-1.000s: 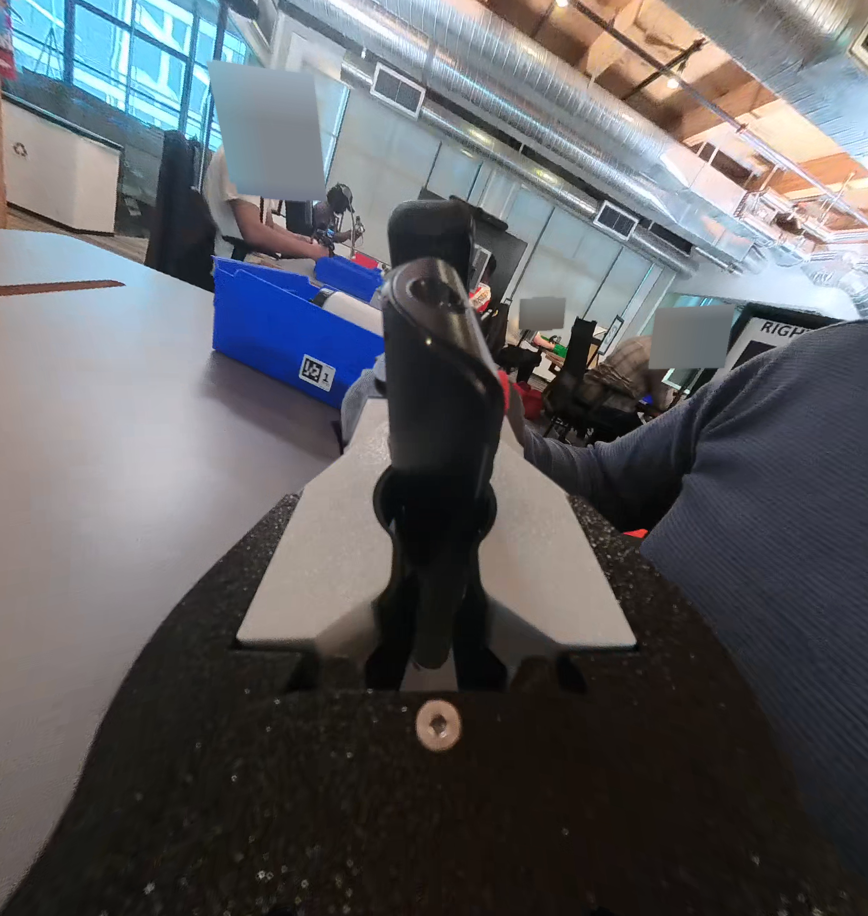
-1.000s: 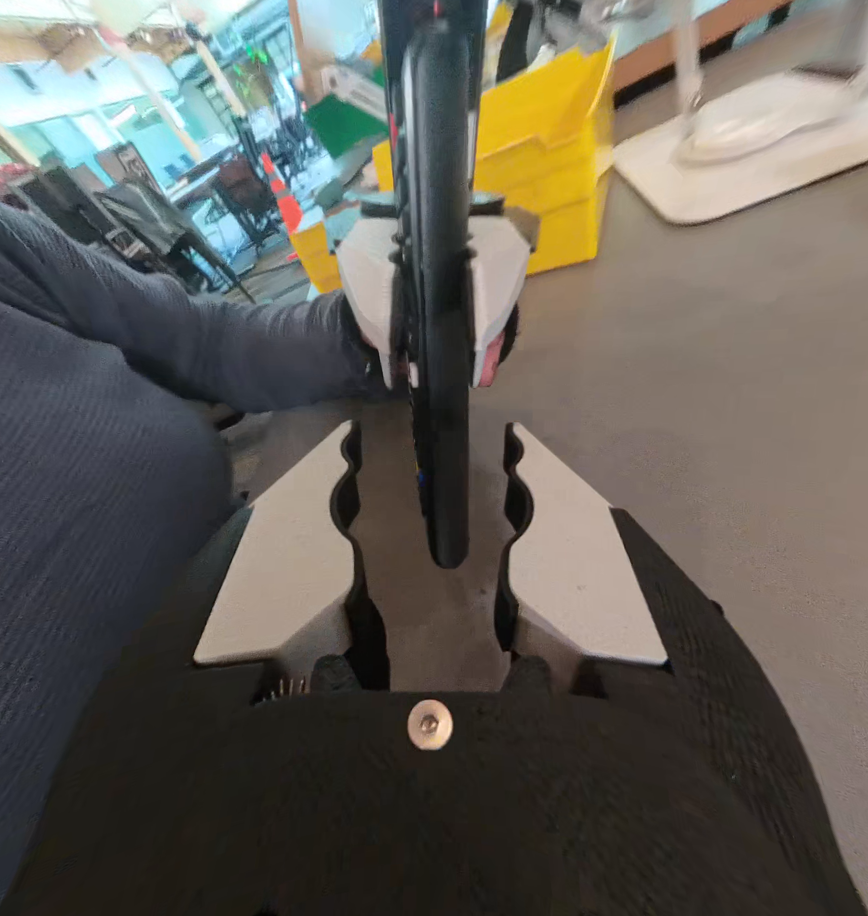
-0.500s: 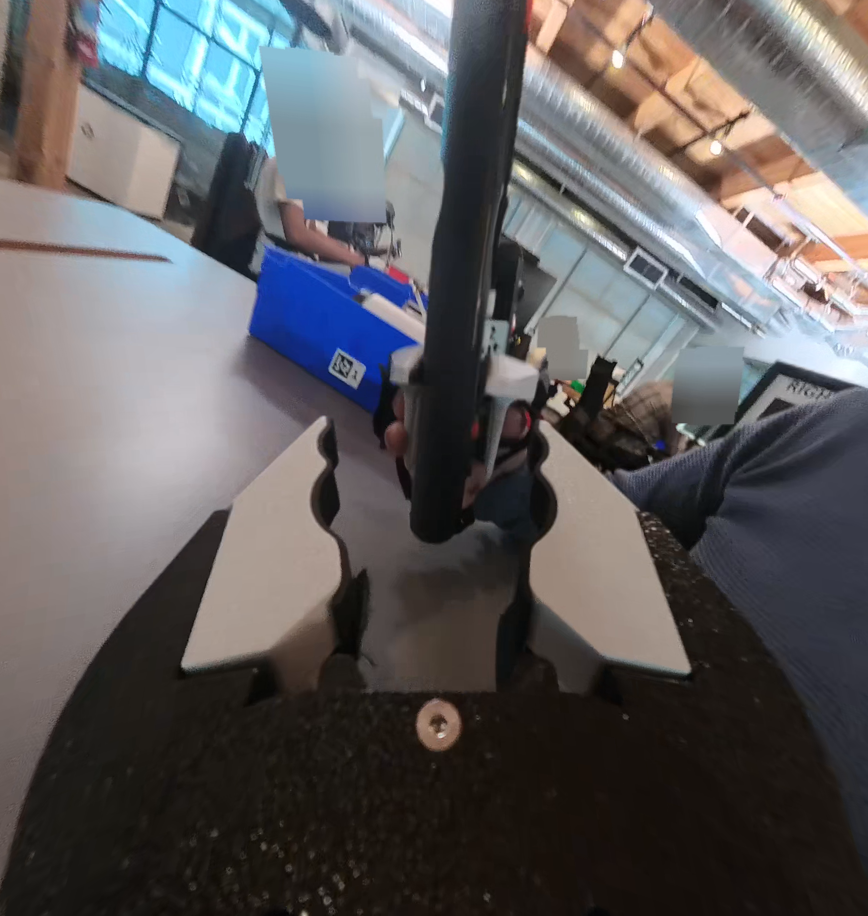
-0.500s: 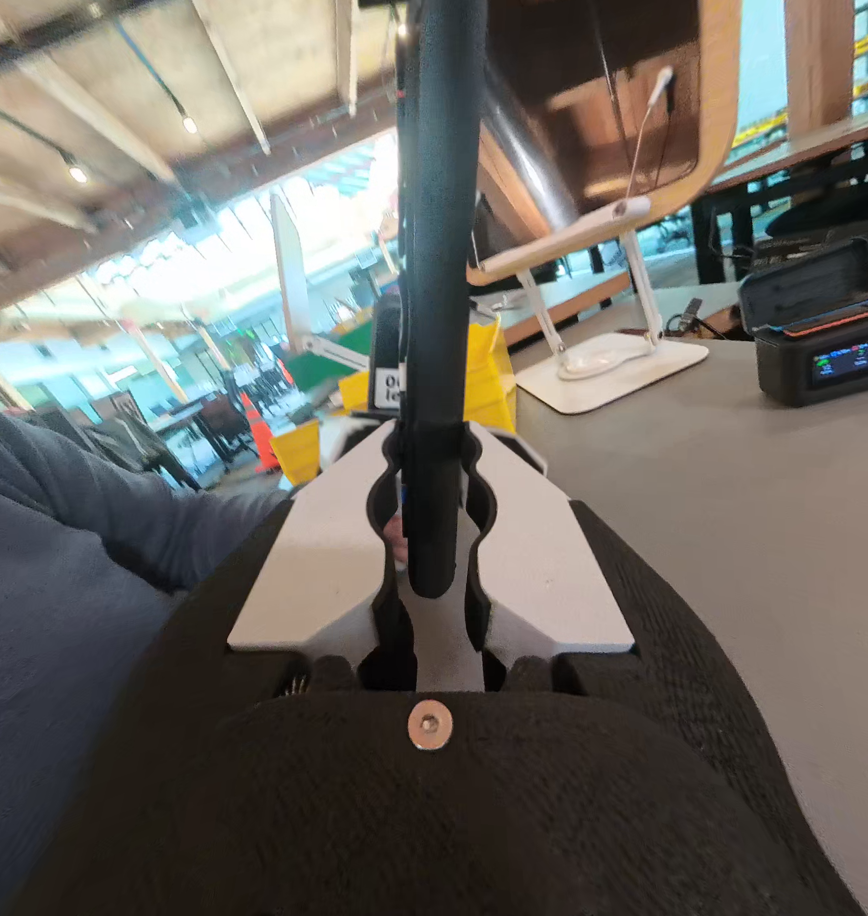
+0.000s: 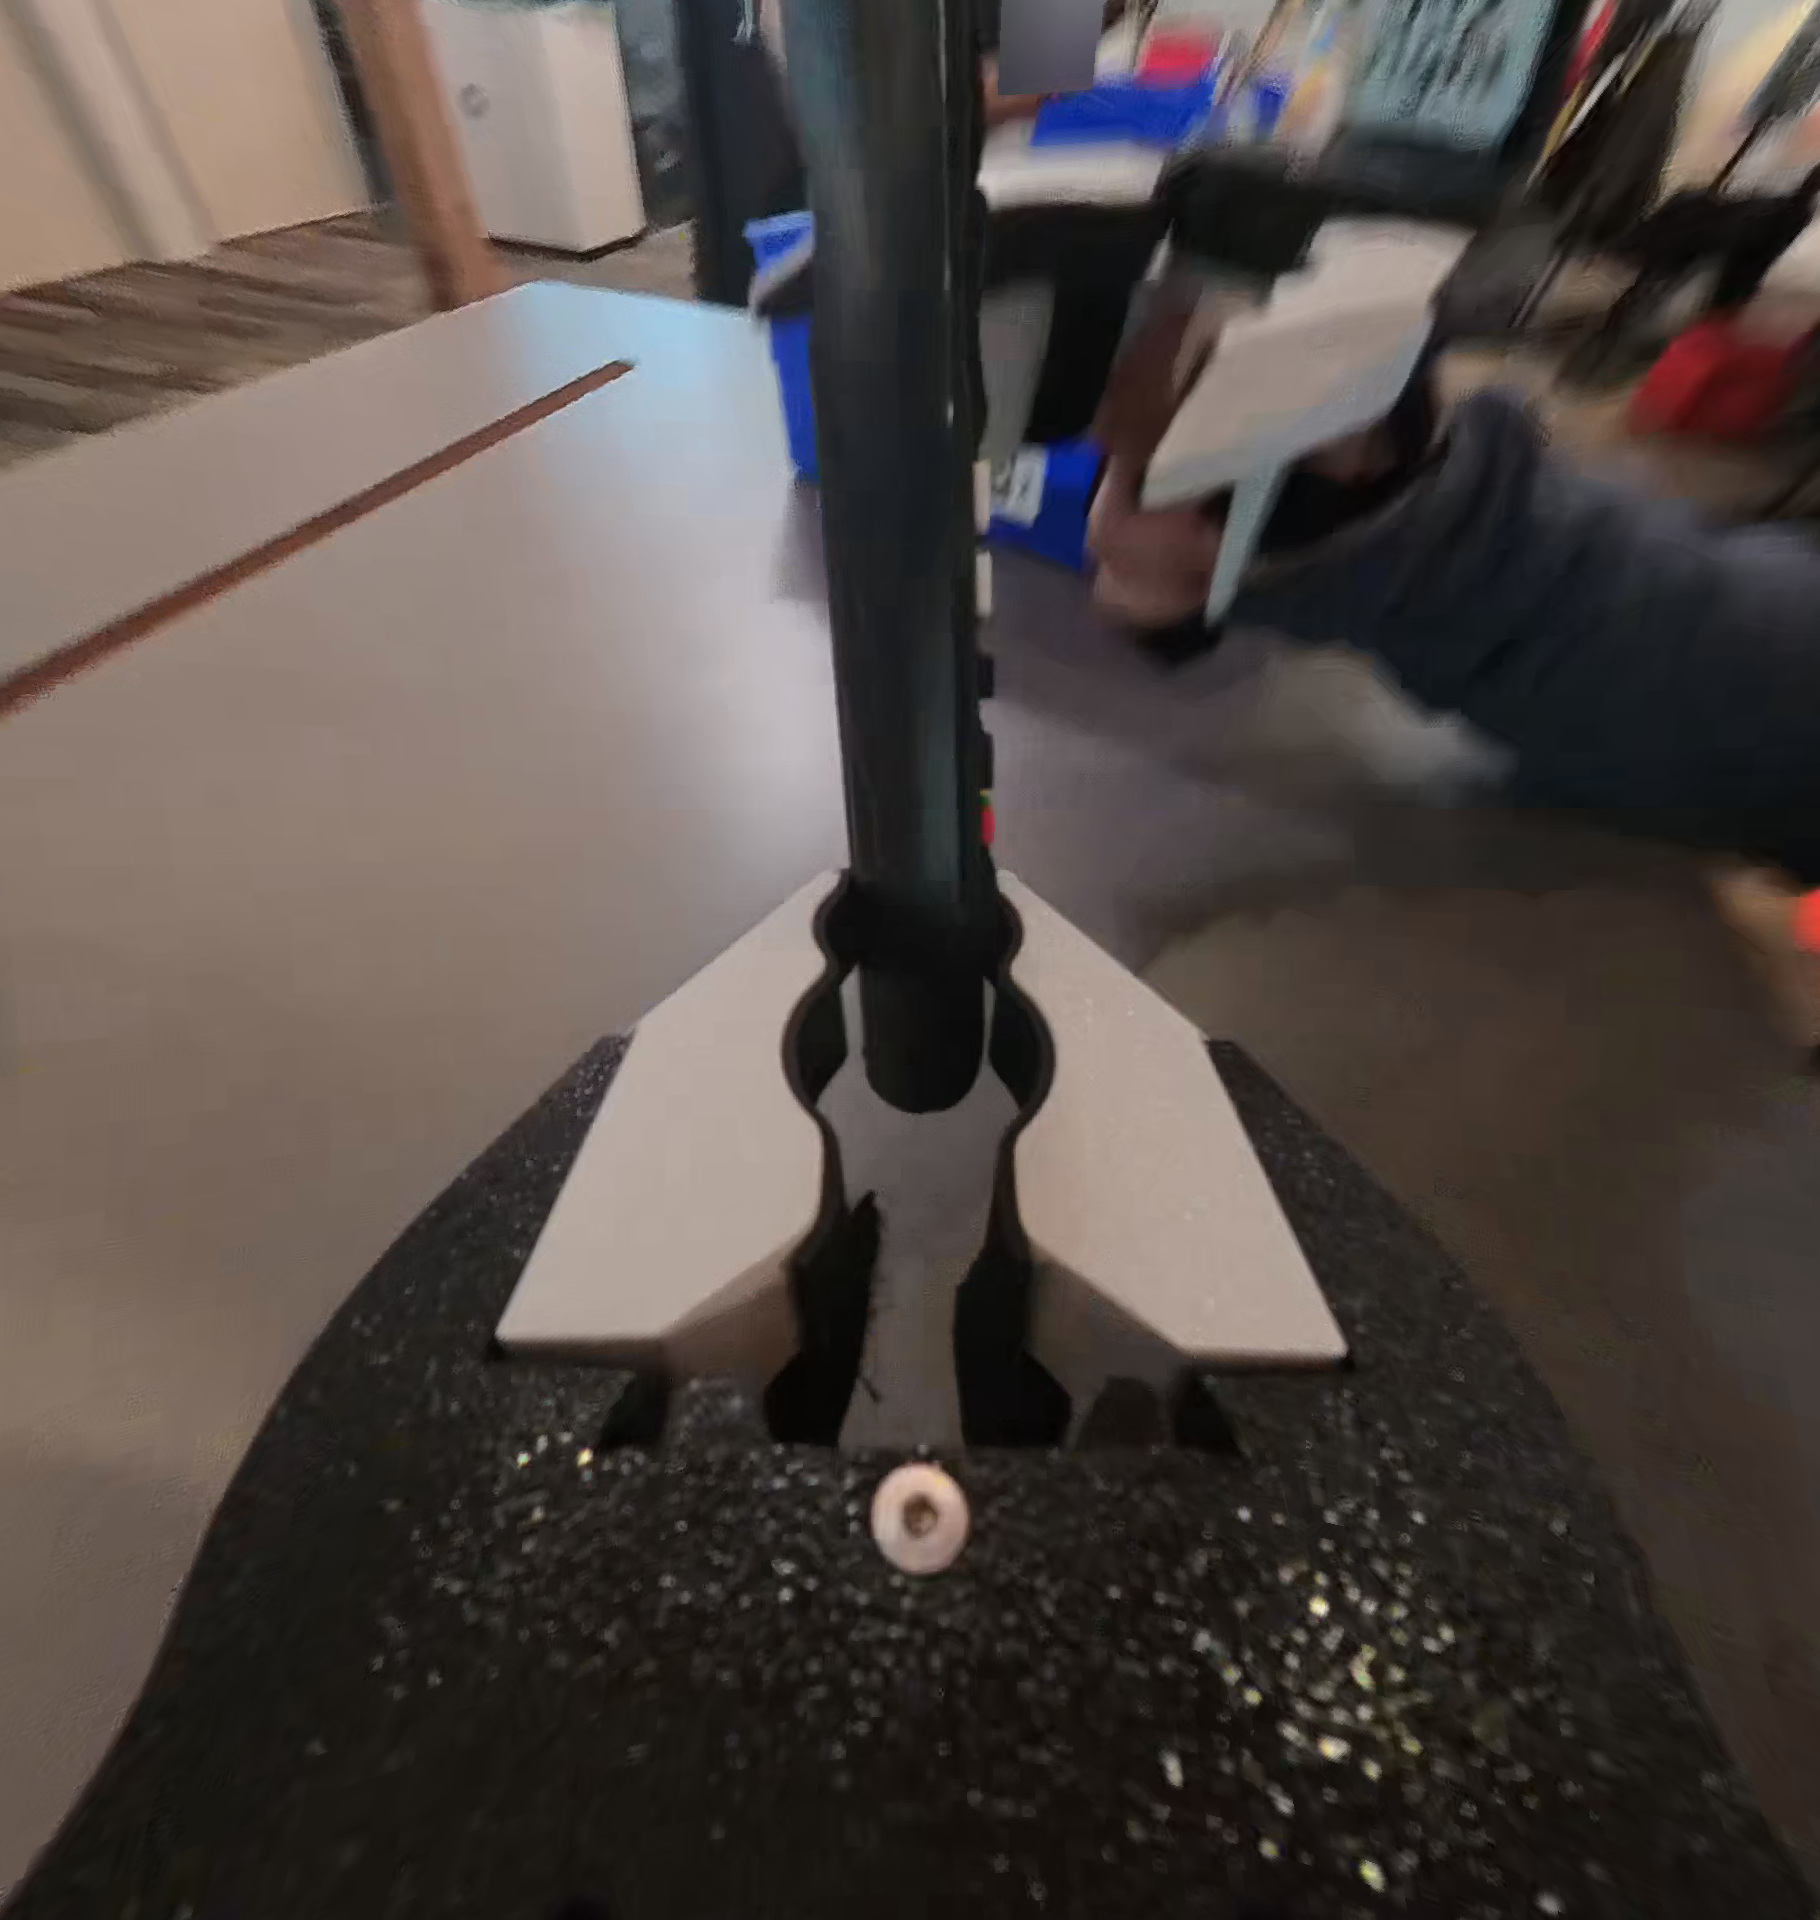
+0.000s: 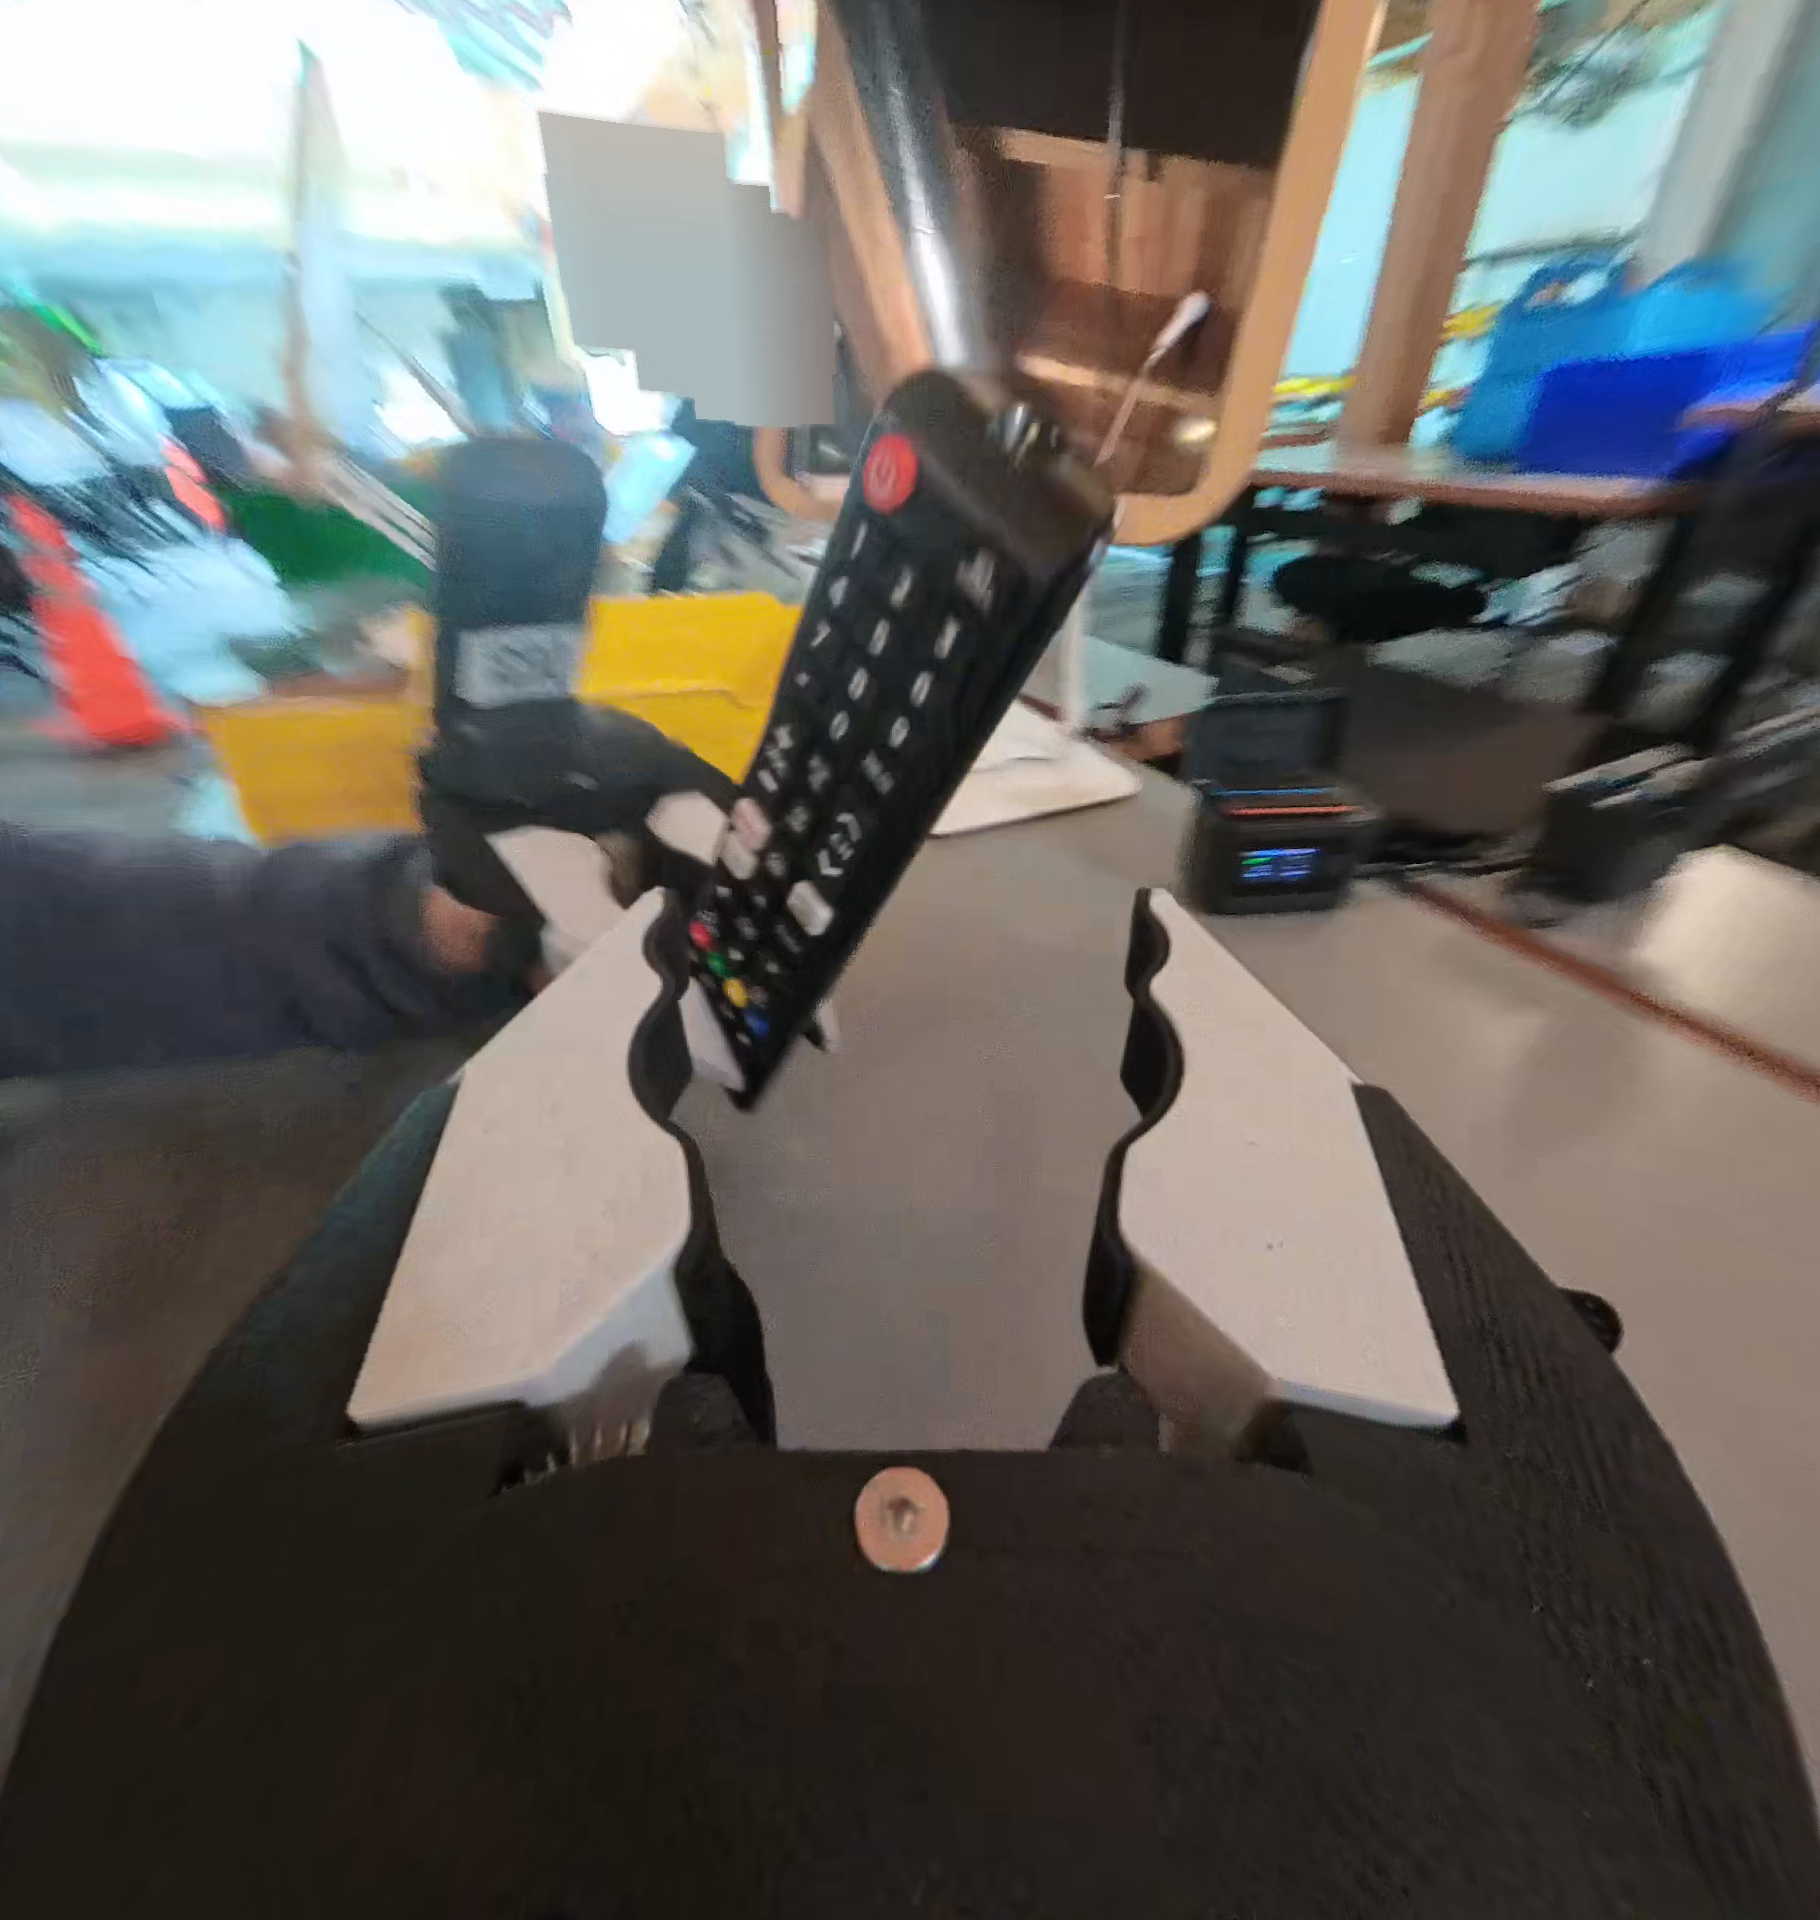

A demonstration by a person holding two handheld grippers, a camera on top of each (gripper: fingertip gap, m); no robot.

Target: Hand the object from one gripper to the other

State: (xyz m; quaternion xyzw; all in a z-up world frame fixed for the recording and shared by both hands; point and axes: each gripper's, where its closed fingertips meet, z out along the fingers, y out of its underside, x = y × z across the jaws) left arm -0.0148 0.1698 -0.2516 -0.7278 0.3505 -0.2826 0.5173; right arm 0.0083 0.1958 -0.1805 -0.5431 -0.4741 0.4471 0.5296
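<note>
The left gripper [image 5: 916, 997] clamps the lower end of a black remote control [image 5: 890, 468], held upright above the grey bench [image 5: 386, 665], while the right gripper [image 6: 895, 997] stands empty, fingers spread wide, just beside it.

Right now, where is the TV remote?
The TV remote is clamped near its bottom end in the left gripper, standing upright; the open right gripper sits apart from it.

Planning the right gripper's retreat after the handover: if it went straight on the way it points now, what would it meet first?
Probably the remote, held tilted in the left gripper just ahead and slightly left of the open right gripper. Depth is unclear; dead centre it might pass beside it.
</note>
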